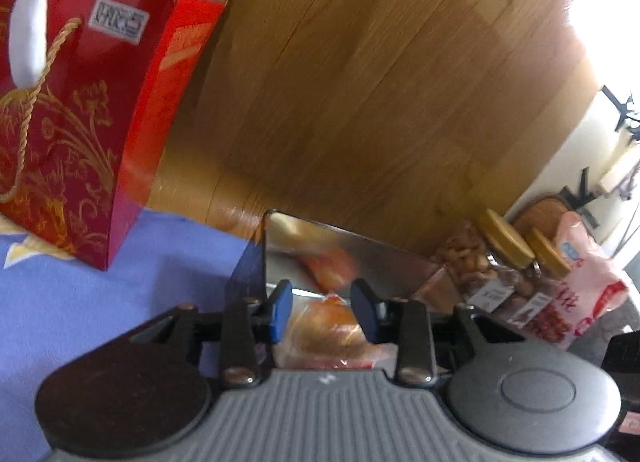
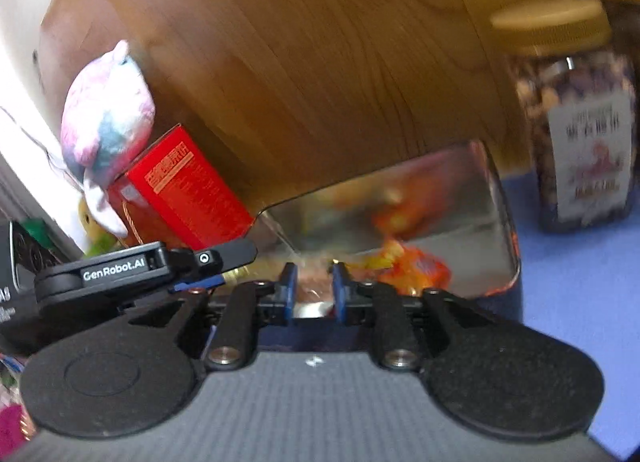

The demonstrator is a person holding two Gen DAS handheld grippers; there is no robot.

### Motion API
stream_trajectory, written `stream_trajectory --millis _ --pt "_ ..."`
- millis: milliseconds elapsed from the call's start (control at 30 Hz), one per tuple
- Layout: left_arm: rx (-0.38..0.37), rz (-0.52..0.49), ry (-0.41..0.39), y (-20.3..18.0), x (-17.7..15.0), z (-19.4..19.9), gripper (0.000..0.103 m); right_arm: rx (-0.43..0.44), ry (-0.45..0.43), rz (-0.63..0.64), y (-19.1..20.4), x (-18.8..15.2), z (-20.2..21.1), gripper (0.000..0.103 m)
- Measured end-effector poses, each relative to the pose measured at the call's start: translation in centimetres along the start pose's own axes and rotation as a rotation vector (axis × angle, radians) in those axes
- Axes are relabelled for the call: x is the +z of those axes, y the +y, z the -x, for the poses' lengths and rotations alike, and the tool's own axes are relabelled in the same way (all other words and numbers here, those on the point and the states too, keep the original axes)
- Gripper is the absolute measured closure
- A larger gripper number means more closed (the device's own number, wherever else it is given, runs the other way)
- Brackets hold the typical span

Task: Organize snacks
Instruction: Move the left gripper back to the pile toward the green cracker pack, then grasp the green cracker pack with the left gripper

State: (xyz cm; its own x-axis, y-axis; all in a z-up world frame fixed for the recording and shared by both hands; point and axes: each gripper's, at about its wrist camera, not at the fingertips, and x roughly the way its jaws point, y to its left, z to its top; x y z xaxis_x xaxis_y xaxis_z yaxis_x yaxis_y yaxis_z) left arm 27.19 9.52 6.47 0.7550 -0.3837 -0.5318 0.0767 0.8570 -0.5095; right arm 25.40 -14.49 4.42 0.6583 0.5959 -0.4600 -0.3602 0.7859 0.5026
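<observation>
A shiny metal tin point(image 1: 360, 258) point(image 2: 492, 222) stands on the blue cloth against a wooden wall. My left gripper point(image 1: 325, 312) is over the tin's near side, shut on a wrapped orange-brown snack point(image 1: 328, 336) between its blue pads point(image 1: 280, 312). My right gripper point(image 2: 314, 290) is at the tin's front rim, its jaws close around a blurred wrapped snack point(image 2: 314, 288). An orange snack packet point(image 2: 412, 268) lies inside the tin. The left gripper's body shows in the right wrist view point(image 2: 132, 268), just left of the tin.
A red gift bag point(image 1: 92, 118) point(image 2: 180, 190) with a gold cord stands left of the tin, with a plush toy point(image 2: 106, 122) on top. Nut jars with tan lids point(image 1: 492, 274) point(image 2: 580, 134) and a pink snack bag point(image 1: 580, 282) stand to the right.
</observation>
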Motion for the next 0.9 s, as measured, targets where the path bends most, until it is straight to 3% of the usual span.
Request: stream_trajectory --millis 133,200,333,433,467,600,700,767,833,900 --pt "-0.048 -0.004 -0.072 0.2 -0.3 4.1 0.071 0.037 -0.068 0.003 -0.1 -0.3 4.0 0.074" --pt "-0.069 -0.009 -0.076 0.6 -1.4 6.3 0.068 0.073 -0.058 -0.017 -0.6 -1.4 6.3 0.074" --pt "-0.063 -0.003 0.028 2.1 -5.2 8.6 0.068 0.169 0.064 -0.054 -1.2 -5.4 8.8 0.074" --pt "-0.075 0.029 0.13 3.3 -8.3 9.0 0.065 0.189 0.117 0.023 0.2 -9.3 10.2 0.072" --pt "-0.077 0.042 0.155 3.7 -9.3 9.1 0.063 0.185 0.135 0.07 1.1 -10.7 10.5 0.067" --pt "-0.075 0.097 0.194 4.6 -11.5 9.6 0.059 0.103 0.153 0.292 5.1 -14.7 10.8 0.065" --pt "-0.138 0.123 0.176 4.2 -12.6 11.0 0.059 -0.059 0.095 0.491 6.6 -16.8 11.1 0.062" --pt "-0.166 0.104 0.174 3.1 -13.3 11.7 0.059 -0.099 0.097 0.474 5.6 -17.2 11.4 0.056" --pt "-0.179 0.076 0.18 1.7 -13.7 12.0 0.059 -0.066 0.125 0.374 3.9 -17.0 12.0 0.056" --pt "-0.199 0.04 0.195 0.6 -14.1 12.2 0.059 -0.086 0.117 0.31 2.7 -17.1 12.7 0.056"
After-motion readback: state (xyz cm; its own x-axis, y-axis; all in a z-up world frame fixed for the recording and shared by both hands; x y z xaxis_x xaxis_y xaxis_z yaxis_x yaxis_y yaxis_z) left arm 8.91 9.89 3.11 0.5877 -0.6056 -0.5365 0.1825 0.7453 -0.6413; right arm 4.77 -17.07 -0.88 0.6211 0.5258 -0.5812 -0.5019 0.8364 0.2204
